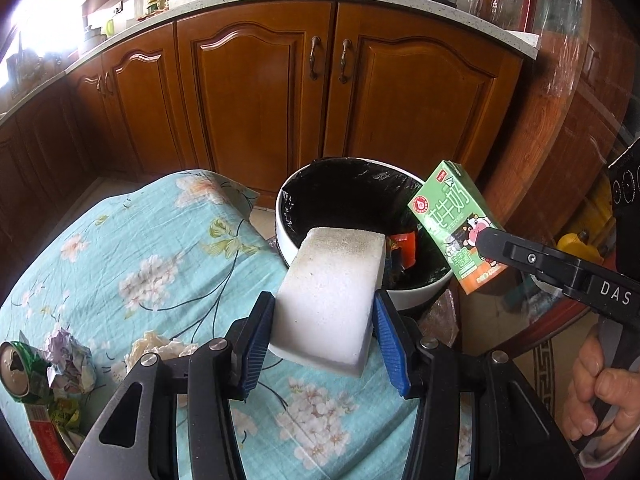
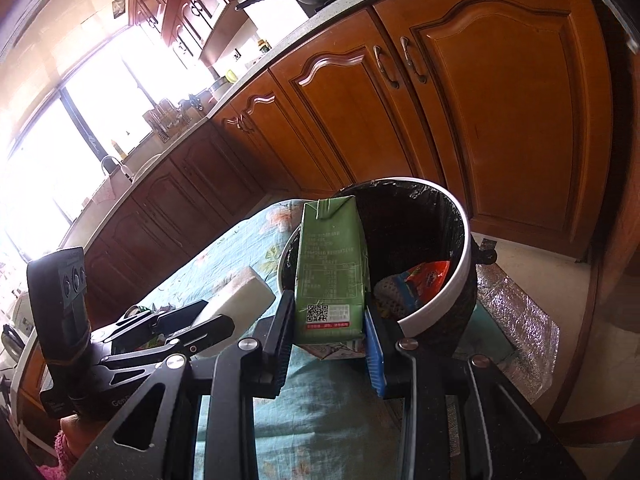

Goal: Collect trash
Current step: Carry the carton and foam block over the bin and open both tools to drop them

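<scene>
Trash is nearing the half-filled bin (image 1: pixel 416 300): left gripper (image 1: pixel 324 332) clamping a foam block (image 1: pixel 328 300), right gripper (image 2: pixel 328 320) a milk carton (image 2: pixel 332 272), crushed can (image 1: pixel 18 368) and paper wads (image 1: pixel 70 364) awaiting at near left.

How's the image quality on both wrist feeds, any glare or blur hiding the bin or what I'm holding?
Left wrist view: window glare blows out the top left corner only; foam block, milk carton and bin are sharp, though fisheye bends the cabinets. Right wrist view: the window washes out the left side, the bin's inside is dark, the carton's print is readable.
</scene>
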`<action>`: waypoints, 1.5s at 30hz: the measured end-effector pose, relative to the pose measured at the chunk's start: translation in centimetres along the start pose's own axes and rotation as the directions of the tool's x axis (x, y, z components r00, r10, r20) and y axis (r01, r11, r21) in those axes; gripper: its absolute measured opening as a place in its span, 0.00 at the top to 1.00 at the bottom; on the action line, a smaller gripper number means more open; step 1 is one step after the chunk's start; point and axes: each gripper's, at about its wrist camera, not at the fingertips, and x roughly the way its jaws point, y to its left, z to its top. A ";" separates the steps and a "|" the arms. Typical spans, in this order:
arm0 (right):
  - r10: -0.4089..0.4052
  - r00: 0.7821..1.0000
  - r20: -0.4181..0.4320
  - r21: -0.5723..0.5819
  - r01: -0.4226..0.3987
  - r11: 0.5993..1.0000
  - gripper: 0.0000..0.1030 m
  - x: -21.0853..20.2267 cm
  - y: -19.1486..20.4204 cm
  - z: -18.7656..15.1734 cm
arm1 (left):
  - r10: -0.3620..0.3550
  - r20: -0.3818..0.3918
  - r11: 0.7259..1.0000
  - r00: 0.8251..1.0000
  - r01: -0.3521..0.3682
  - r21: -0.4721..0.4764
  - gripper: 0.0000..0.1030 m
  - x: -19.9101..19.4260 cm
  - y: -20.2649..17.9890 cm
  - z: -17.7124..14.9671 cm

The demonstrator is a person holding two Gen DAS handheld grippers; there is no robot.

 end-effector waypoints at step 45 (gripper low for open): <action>-0.118 0.983 -0.139 -0.046 0.113 0.993 0.69 5.6 -3.1 3.9 | 0.024 -0.104 0.995 0.994 -0.013 0.100 0.47 8.0 -2.3 5.8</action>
